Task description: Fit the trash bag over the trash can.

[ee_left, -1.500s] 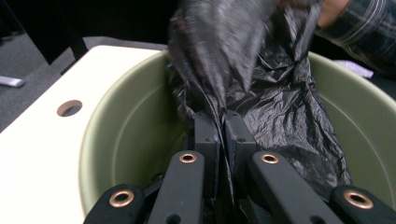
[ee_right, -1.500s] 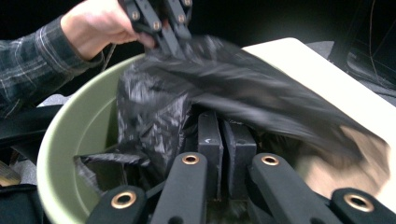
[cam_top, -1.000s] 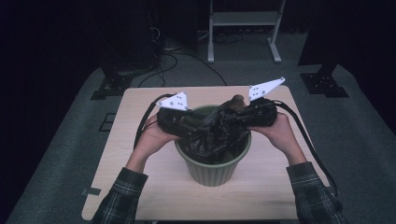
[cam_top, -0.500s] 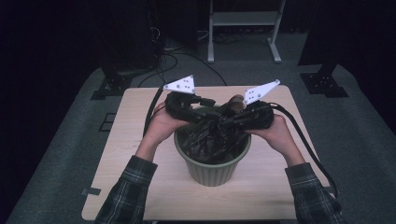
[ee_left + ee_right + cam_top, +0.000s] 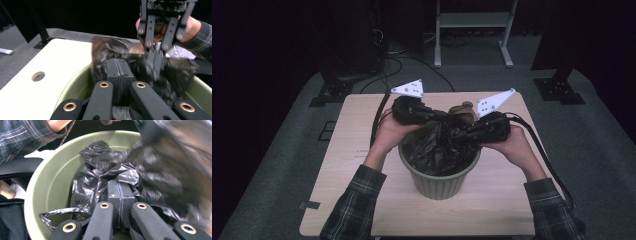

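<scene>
Step in hand looks like fitting the black bin bag [image 5: 439, 147] into the green bucket [image 5: 439, 182], which stands mid-table [image 5: 357, 165], nearer the person's edge. The bag is bunched inside the bucket and partly heaped over the rim at the far side, not yet spread. Left tool [image 5: 432, 116] comes in over the far-left rim; its jaws have just been closing and in the left gripper view [image 5: 120, 75] they stand pressed flat together, with crumpled film right in front of them. Whether a fold is actually caught I can't tell, the plastic there is blurred. Right tool [image 5: 459, 134] sits over the right rim, jaws also fully together in the right gripper view [image 5: 120, 197], buried in the bag's folds down inside the bucket; looks like it pinches a fold of film, but the pads hide the contact. A brownish object [image 5: 462, 111] lies on the table just behind the bucket, too dim to identify. My read: early-to-middle of the job. Next move needs both tools to pull apart and outward to open the bag's mouth, then drag the edge over the rim. Risk: thin film slipping out or tearing.
</scene>
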The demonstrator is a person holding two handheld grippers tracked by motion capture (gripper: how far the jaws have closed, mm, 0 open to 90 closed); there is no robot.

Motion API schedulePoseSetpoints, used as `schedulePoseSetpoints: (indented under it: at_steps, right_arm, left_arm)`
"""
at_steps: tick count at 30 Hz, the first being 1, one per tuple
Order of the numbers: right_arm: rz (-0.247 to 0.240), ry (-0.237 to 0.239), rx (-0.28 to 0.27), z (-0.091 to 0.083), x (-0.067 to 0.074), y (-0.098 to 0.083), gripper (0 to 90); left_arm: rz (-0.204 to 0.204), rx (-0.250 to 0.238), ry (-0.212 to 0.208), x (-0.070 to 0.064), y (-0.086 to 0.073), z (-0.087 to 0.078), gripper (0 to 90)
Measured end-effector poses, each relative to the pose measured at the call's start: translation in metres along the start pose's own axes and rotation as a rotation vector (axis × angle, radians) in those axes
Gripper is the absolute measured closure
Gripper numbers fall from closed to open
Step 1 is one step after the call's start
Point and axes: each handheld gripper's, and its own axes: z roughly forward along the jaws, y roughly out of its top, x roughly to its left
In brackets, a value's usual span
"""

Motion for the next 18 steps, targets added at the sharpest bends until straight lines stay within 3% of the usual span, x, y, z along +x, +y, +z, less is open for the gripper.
schedulePoseSetpoints:
  at_steps: [9,18]
  right_arm:
    - [0.057,-0.046,-0.029,-0.03,-0.008,-0.023,89.7]
    - [0.092,-0.091,-0.021,-0.052,-0.012,-0.044,89.7]
  left_arm:
    - [-0.043,-0.065,0.096,0.001,-0.034,-0.061,89.6]
    - [-0.064,-0.089,0.165,-0.004,-0.057,-0.093,89.6]
